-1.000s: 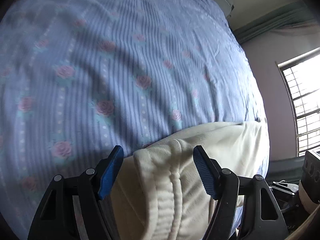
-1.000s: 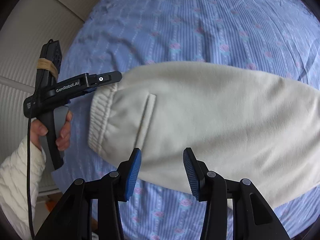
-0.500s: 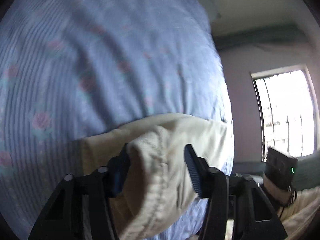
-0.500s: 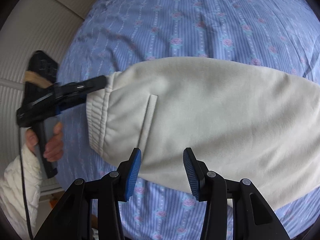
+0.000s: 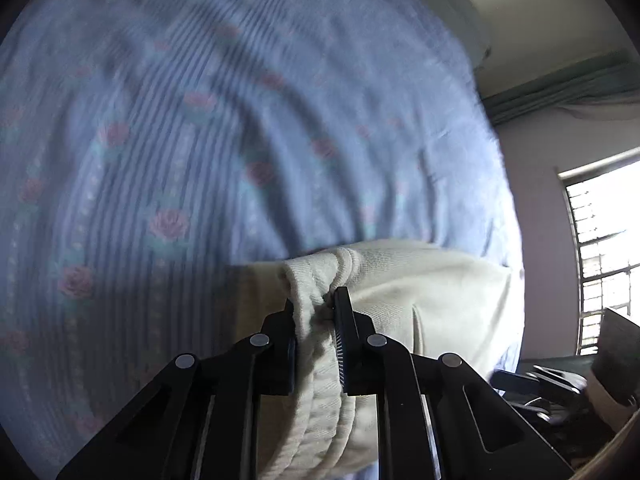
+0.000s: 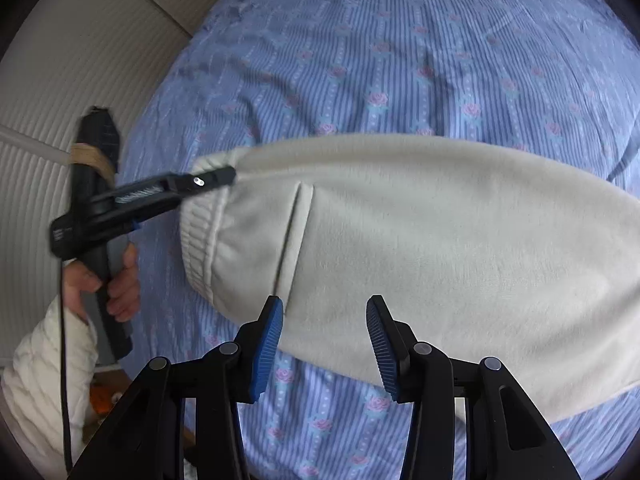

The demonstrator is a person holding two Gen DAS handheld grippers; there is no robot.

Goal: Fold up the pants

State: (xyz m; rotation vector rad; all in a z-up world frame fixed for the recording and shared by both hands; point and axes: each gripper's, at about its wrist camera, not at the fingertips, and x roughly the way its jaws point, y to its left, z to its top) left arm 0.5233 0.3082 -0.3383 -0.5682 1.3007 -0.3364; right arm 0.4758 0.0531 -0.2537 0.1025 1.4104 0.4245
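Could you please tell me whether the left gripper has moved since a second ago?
Yes. In the right wrist view the left gripper has shut its jaws on the cream fleece pants' ribbed waistband and shifted up the blue striped floral bedsheet.

Daylight glares through the window (image 5: pixel 604 248); bedsheet (image 5: pixel 200 140) motion-blurred (left view), fisheye-dark edges.

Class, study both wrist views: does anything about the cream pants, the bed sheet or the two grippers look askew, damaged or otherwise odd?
Nothing is damaged or spilled. The cream pants lie flat on the floral bed sheet, except for the ribbed waistband, which is bunched where the left gripper pinches it. The right gripper hovers open over the near edge.
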